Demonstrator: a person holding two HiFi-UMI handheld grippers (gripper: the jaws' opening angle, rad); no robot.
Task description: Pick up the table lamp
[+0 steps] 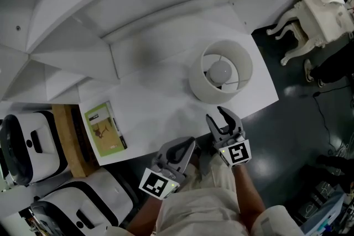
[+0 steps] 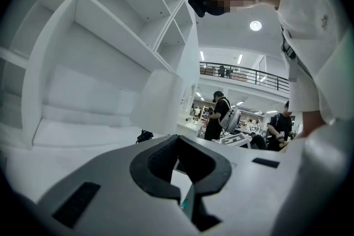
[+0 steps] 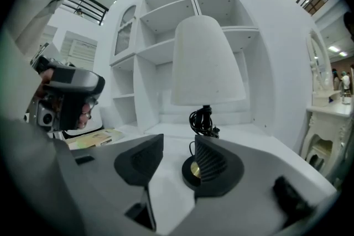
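Observation:
The table lamp (image 1: 221, 72) stands on the white tabletop (image 1: 149, 96), and from above I see its round white shade and bulb. In the right gripper view the white shade (image 3: 207, 61) sits on a black stem with a coiled cord (image 3: 203, 119) and a black round base (image 3: 192, 171). My right gripper (image 1: 217, 114) (image 3: 177, 149) is open at the table's front edge, just short of the lamp, with nothing between its fingers. The base lies beyond them, partly hidden by the right-hand finger. My left gripper (image 1: 188, 145) (image 2: 177, 141) is shut and empty, beside the right one.
A green book (image 1: 103, 129) lies at the table's left front. White cabinet shelves (image 1: 72, 58) rise behind the table. An ornate white side table (image 1: 315, 14) stands on the dark floor at right. White and black devices (image 1: 27, 146) sit at lower left. Several people stand far off.

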